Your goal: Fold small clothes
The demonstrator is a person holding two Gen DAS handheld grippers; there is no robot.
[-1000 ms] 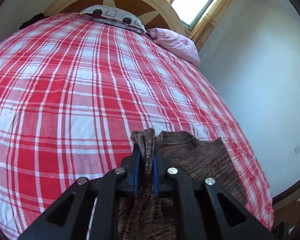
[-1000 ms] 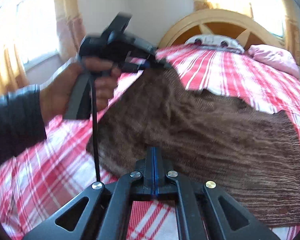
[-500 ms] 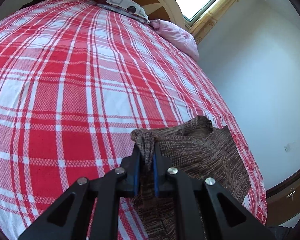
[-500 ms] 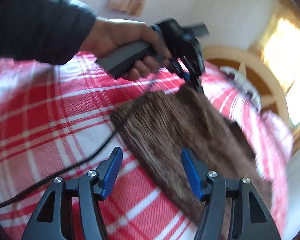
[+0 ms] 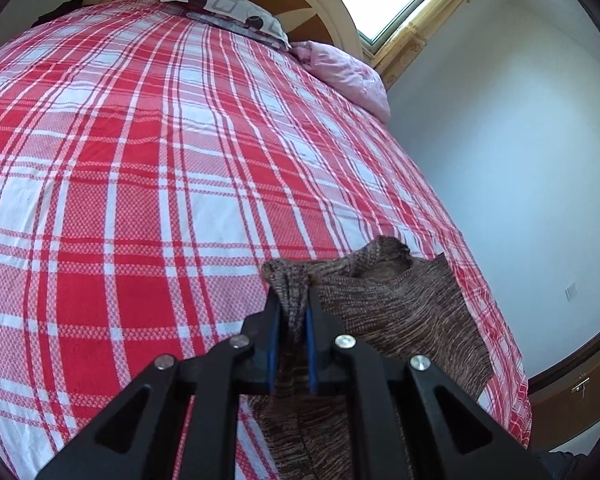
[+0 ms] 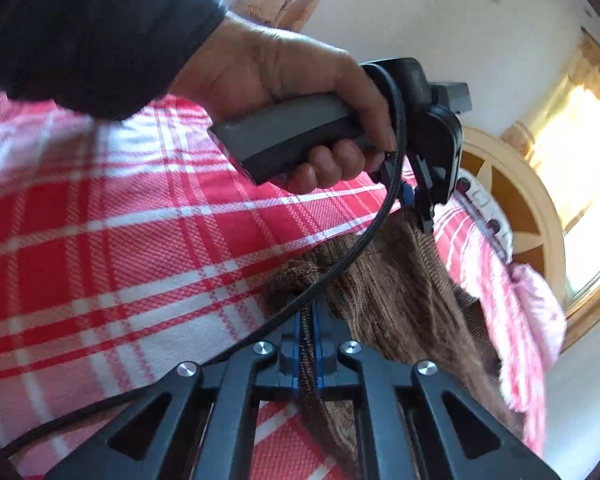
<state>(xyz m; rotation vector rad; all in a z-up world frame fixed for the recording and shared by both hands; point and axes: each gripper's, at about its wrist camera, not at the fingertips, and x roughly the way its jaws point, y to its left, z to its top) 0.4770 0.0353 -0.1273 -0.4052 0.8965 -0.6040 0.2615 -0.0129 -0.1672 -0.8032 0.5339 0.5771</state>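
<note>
Both grippers pinch the brown knit garment (image 5: 400, 304) on the red checked bedspread (image 5: 160, 160). The left gripper (image 5: 291, 300) clamps a bunched edge. The right gripper (image 6: 308, 316) is closed on another edge.

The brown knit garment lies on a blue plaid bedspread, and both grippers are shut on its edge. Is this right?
One detail is wrong: the bedspread is red and white plaid, not blue, as the left wrist view shows. The rest holds: the left gripper and right gripper are both shut on the brown knit garment.
</note>
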